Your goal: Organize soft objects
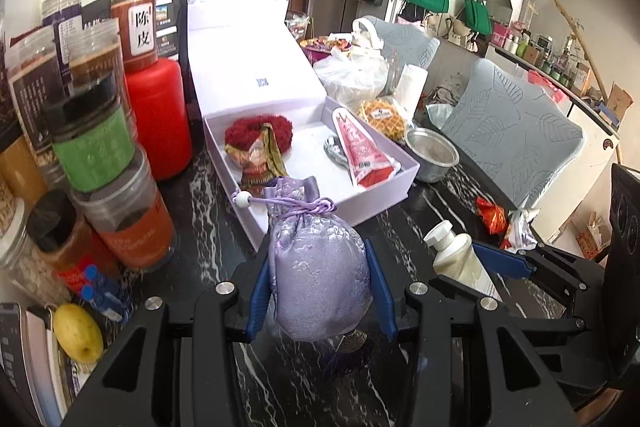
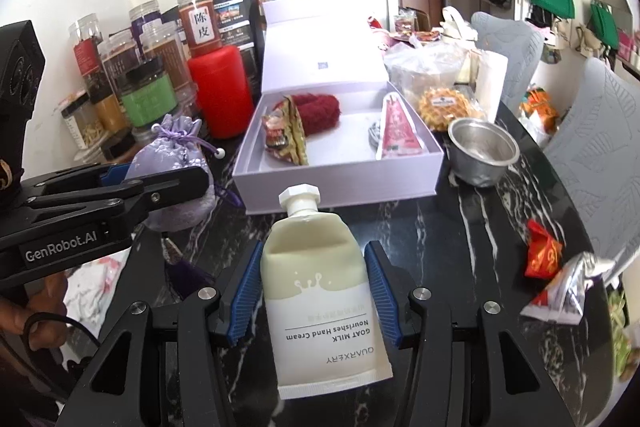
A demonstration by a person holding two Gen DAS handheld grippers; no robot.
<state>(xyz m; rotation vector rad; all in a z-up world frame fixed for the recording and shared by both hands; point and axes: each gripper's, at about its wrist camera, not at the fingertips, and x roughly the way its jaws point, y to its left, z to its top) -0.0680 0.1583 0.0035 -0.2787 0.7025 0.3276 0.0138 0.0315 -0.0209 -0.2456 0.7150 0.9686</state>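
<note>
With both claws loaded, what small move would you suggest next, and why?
Probably carry the lavender pouch, gripped in the left claw, forward over the open white box; bare floor shows between the red scrunchie and pink packet.

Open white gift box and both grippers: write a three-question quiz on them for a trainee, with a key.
1. True or false: the lilac embroidered drawstring pouch already lies inside the open white cardboard box.
2. Which gripper holds the cream plastic hand cream tube?
A. left gripper
B. right gripper
C. neither
3. Fill in: the shiny metal bowl stands on the black marble table, just outside the box's ____ wall as the right wrist view shows it.

Key:
1. False; the left gripper's blue pads grip it over the table, in front of the box.
2. B
3. right
</note>
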